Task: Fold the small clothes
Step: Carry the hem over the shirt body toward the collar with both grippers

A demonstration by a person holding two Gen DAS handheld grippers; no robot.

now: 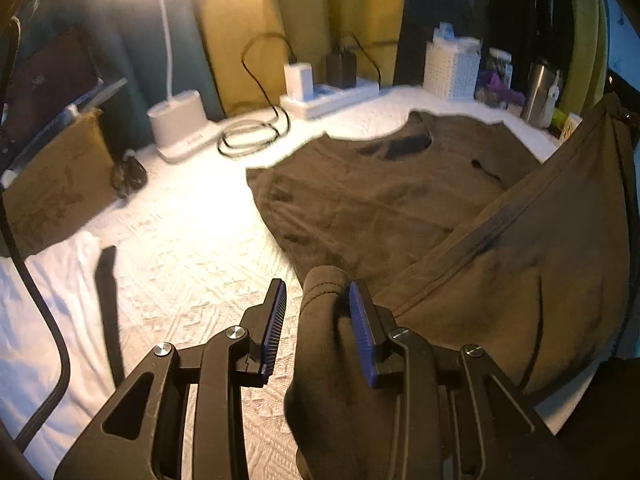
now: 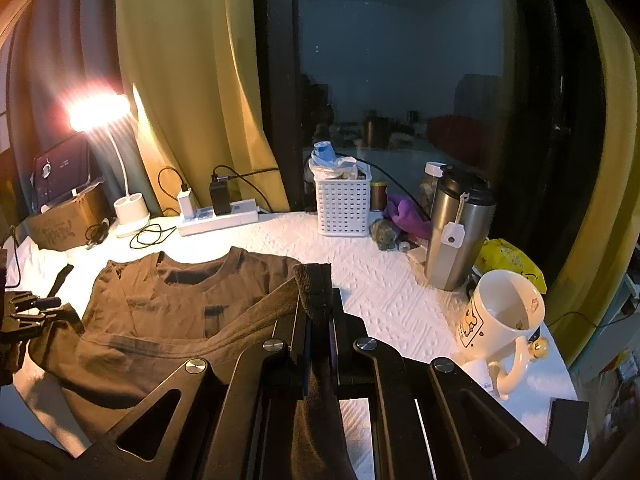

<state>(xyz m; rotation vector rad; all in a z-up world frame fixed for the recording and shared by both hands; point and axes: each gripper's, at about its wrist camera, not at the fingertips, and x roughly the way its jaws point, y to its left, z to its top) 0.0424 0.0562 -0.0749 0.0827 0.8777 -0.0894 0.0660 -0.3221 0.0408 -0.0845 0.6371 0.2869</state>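
A brown T-shirt [image 1: 360,200] lies face up on the white textured table cover [image 1: 192,240], neck hole toward the far side. Its right part is lifted into a slanting fold [image 1: 540,260]. My left gripper [image 1: 318,286] stands open. A bunched corner of the shirt [image 1: 320,360] hangs between its blue pads, resting against the right pad [image 1: 362,328] and clear of the left one. My right gripper [image 2: 320,296] is shut on a shirt edge [image 2: 312,276], holding it off the table. The left gripper [image 2: 24,316] also shows at the left edge of the right wrist view.
A lit desk lamp [image 1: 176,120], a coiled cable [image 1: 248,136] and a power strip [image 1: 332,96] line the back. A cardboard box [image 1: 52,184] is at the left, with a black strap [image 1: 108,300] in front. A white basket [image 2: 344,204], a steel tumbler [image 2: 456,228] and a mug [image 2: 504,320] stand at the right.
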